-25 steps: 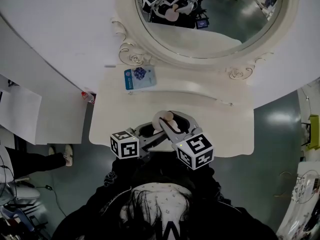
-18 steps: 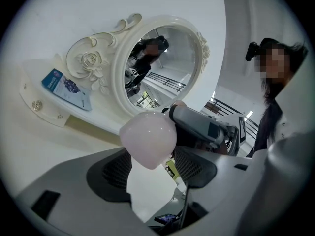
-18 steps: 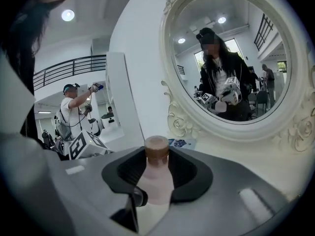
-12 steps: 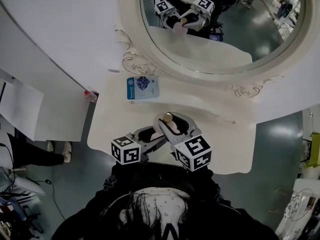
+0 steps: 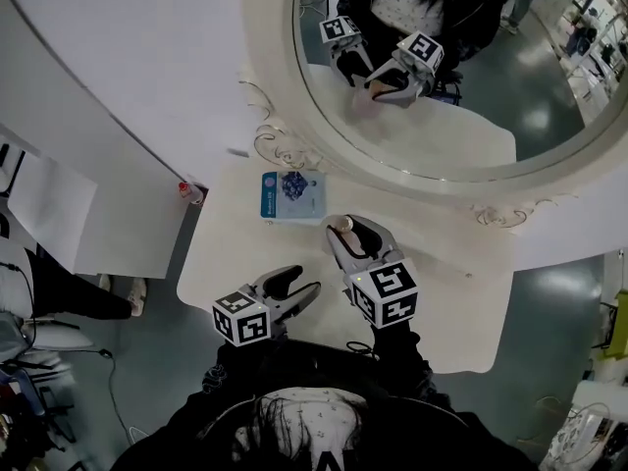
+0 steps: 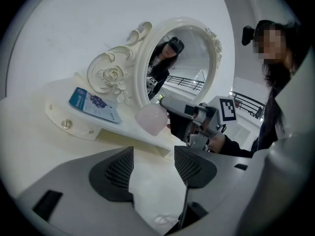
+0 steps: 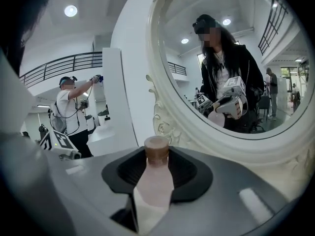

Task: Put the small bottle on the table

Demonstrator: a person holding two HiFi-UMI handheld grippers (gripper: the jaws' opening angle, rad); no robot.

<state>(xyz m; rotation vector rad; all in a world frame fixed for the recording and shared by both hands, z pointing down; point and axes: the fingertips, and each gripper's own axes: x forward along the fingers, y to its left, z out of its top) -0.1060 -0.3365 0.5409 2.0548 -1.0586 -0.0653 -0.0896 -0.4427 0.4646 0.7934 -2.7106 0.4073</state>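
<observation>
Head view, with both gripper views. The right gripper (image 5: 343, 232) pinches the small pale-pink bottle (image 5: 340, 226) between its dark pads. Seen along the jaws, the bottle stands upright, its rounded brown cap (image 7: 156, 149) rising above the pads. The bottle is held over the rear middle of the cream-white table (image 5: 446, 297), just in front of the raised ledge (image 5: 412, 226) below the mirror. No view shows whether its base touches the table top.

The left gripper (image 5: 296, 285) is near the table's front edge, to the left of the right gripper and apart from it. Its jaws are spread, and only bare table top shows between them (the pink bottle and the right gripper appear further off in the left gripper view).

A flat blue packet (image 5: 291, 195) lies on the ledge, left of the bottle and beside the carved scrollwork of the oval white mirror frame (image 5: 285, 150). The mirror glass (image 5: 461, 96) reflects both grippers, the bottle and the person in dark clothing who holds them.

A second person (image 7: 69, 114) in a white top stands in the background of the right gripper view.
</observation>
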